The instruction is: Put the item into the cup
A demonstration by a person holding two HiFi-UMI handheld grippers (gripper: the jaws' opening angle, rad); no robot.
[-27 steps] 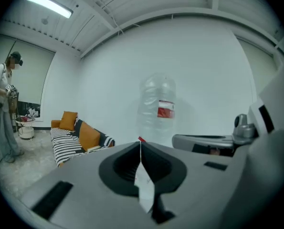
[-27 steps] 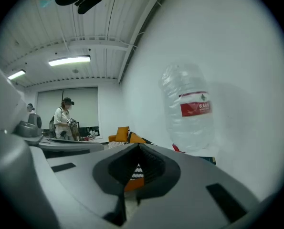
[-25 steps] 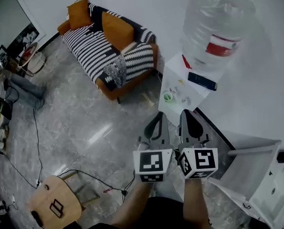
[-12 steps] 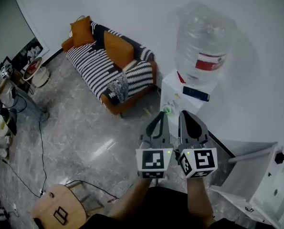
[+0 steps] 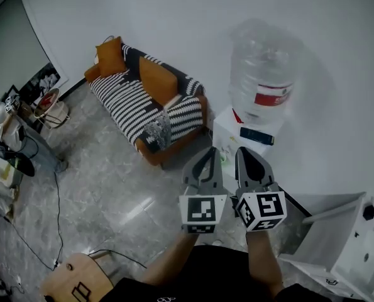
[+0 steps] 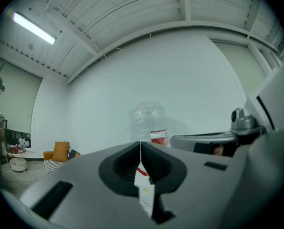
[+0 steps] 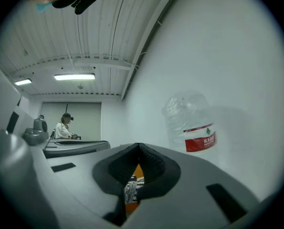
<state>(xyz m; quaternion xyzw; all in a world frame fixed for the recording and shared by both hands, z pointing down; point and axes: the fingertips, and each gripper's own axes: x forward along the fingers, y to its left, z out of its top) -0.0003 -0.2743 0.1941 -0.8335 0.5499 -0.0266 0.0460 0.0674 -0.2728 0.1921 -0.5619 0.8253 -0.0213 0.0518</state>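
In the head view my left gripper (image 5: 207, 151) and right gripper (image 5: 244, 150) are held side by side, pointing at a white water dispenser (image 5: 240, 134) that carries a big clear bottle (image 5: 260, 77). A small green cup (image 5: 223, 158) on the dispenser's front shows between the two grippers, partly hidden. Both stand shut, tips meeting. In the left gripper view the jaws (image 6: 141, 145) close to a thin seam, and a white strip with a red mark shows in the slot below; I cannot tell what it is. The right gripper (image 7: 139, 146) holds nothing I can see.
A striped sofa (image 5: 143, 99) with orange cushions stands against the wall to the left. A wooden stool (image 5: 80, 286) and cables lie on the floor near left. A white frame (image 5: 341, 231) stands at right. People (image 7: 65, 125) are far off.
Both grippers have risen and the view has lifted with them, so the dispenser and green cup now lie closer to the fingertips. Both stay shut.
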